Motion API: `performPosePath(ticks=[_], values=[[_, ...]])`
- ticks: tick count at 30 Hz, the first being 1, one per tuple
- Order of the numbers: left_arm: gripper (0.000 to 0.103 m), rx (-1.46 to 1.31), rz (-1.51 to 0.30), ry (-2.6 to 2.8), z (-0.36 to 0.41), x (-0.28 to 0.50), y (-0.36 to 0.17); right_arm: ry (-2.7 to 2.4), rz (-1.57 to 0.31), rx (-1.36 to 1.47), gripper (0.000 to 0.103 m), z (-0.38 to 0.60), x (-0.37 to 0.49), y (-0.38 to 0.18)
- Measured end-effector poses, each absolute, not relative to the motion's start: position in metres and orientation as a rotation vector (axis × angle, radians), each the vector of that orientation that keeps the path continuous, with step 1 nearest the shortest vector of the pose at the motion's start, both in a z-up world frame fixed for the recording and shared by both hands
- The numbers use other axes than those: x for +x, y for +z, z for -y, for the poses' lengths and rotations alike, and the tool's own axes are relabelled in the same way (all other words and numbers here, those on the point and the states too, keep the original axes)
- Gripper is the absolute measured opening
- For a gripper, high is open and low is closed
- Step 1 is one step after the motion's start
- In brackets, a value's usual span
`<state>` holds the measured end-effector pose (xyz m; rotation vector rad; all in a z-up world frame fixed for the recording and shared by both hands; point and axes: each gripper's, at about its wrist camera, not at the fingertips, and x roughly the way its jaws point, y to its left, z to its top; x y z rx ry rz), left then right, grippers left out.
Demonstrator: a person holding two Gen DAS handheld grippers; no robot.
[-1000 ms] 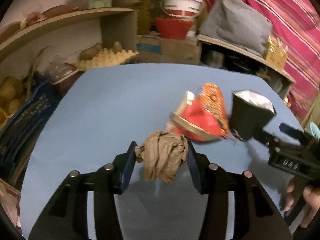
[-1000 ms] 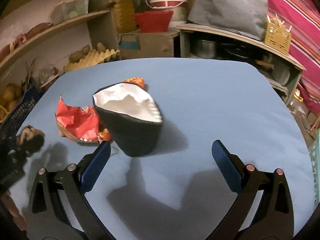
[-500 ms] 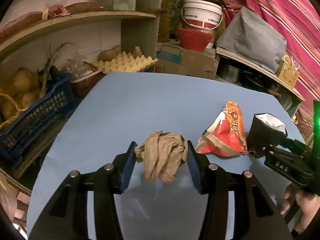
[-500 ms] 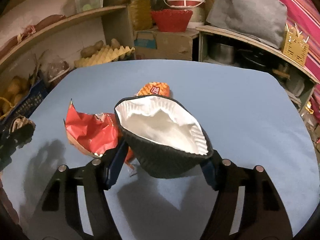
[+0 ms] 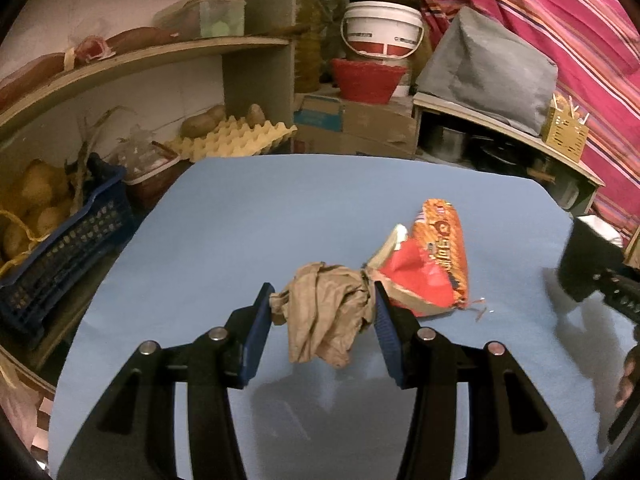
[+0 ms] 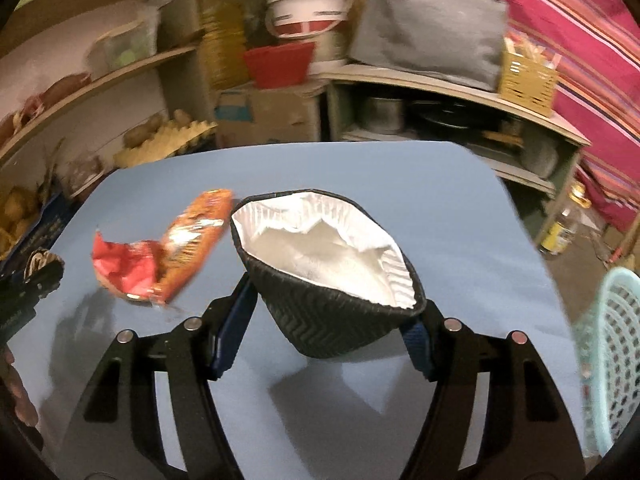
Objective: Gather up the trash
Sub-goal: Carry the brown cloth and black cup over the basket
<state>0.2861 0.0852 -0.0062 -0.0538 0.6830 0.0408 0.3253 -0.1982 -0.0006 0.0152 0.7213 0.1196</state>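
Only blurred wrapper (image 5: 434,264) lettering; left gripper (image 5: 322,316) pinches brown paper (image 5: 326,314), right gripper (image 6: 334,322) clamps the cup (image 6: 328,280).

A second ago the right gripper (image 6: 332,332) stands wide open behind the black ribbed paper bowl with a white inside (image 6: 332,268), which sits on the blue table (image 6: 460,220); now its blue pads clamp the bowl's sides, squeezing the rim into an oval, and the bowl hangs clear of the table above its own shadow. In the left wrist view the bowl (image 5: 588,264) now sits further toward the table's right edge, well apart from the crumpled red and orange snack wrapper (image 5: 432,268).
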Motion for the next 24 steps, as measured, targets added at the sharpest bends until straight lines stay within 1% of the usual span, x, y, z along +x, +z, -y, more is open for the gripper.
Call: performPosePath(ticks=[8, 13, 24], values=[[0.049, 0.019, -0.659, 0.01, -0.049, 0.28, -0.005, 0.017, -0.698, 0.063, 0.067, 0.282, 0.291, 0.018], [0.049, -0.007, -0.663, -0.029, -0.024, 0.27, 0.0, -0.042, -0.685, 0.096, 0.067, 0.332, 0.272, 0.026], [0.049, 0.039, -0.633, -0.143, 0.079, 0.258, 0.021, -0.173, -0.655, 0.164, 0.067, 0.434, 0.23, 0.035]])
